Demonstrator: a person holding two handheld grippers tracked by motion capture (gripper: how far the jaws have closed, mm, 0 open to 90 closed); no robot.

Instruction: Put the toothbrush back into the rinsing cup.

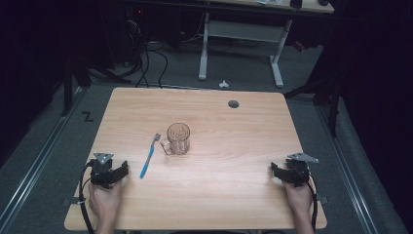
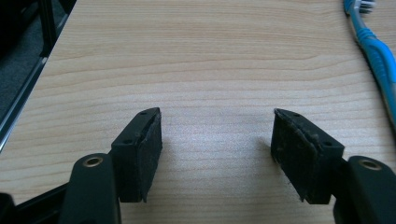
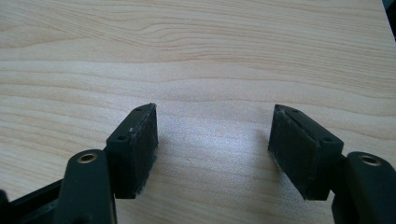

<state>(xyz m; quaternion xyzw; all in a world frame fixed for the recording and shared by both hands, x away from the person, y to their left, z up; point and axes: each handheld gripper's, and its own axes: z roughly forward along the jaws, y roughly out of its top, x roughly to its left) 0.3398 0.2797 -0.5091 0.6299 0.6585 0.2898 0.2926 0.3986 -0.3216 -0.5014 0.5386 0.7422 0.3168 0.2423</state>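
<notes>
A wooden table [image 1: 219, 195] is seen from above, bare apart from two small things left near its middle, with both tools parked at its near corners as if set ready for a start. The left gripper [image 1: 119, 170] is rested low on the wood, its jaws spread wide with nothing between them; in the left gripper view bare grain is framed by the two black pads [image 2: 144, 149]. The right gripper [image 1: 278, 171] is held the same way at the opposite corner, jaws likewise spread and empty. A clear glass mug [image 1: 177, 139] is stood upright ahead of the left gripper and off to its right, handle turned toward the toothbrush. A blue toothbrush [image 1: 148, 158] is laid flat just beside the mug, nearer the left gripper, bristles pointing away, judged within easy reach for a first pick.
</notes>
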